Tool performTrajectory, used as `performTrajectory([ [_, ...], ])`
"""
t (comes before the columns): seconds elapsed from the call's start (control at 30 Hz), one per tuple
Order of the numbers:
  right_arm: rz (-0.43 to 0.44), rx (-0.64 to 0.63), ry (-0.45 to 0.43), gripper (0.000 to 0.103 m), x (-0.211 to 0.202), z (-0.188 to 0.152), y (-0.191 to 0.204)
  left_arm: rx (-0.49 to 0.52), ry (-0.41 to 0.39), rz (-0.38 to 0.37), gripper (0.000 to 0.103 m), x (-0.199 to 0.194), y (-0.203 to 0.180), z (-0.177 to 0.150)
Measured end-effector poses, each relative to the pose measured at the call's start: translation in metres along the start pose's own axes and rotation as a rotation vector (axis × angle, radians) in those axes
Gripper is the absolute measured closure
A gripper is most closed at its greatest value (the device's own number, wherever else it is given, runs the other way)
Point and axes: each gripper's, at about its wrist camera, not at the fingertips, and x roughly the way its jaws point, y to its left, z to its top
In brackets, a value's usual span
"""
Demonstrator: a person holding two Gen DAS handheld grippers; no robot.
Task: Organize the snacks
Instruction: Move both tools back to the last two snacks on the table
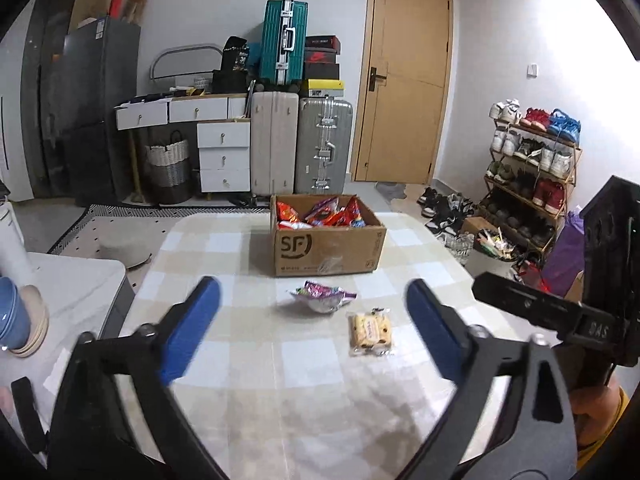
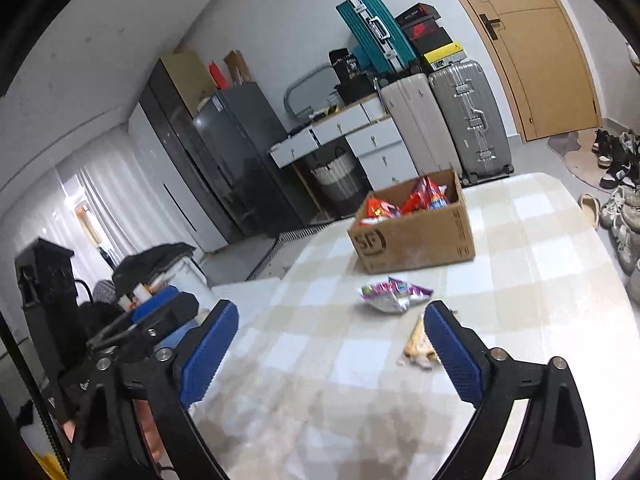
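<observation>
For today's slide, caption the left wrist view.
Open left claw faces two loose snack packets before a filled cardboard box.

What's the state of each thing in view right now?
Cardboard box: open, holding snacks.
Silver-purple snack bag: loose on the table, outside the box.
Biscuit pack: flat on the table, outside the box.
Left gripper: open, empty.
Right gripper: open, empty.
Door: closed.
</observation>
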Motion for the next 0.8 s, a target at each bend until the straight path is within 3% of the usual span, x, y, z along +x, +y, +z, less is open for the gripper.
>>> performTrajectory([
  [0.23, -0.033, 0.009, 0.026, 0.004, 0.008, -0.023, -0.011, -0.02, 0.043, -0.002, 0.001, 0.015, 0.005, -0.018],
  [0.43, -0.06, 0.023, 0.055, 0.003, 0.022, -0.032, -0.026, 0.002, 0.098, -0.009, 0.001, 0.066, 0.007, -0.009],
  [0.8, -0.069, 0.066, 0.108, 0.003, 0.057, -0.043, -0.055, -0.019, 0.194, -0.013, 0.001, 0.145, 0.011, -0.031],
])
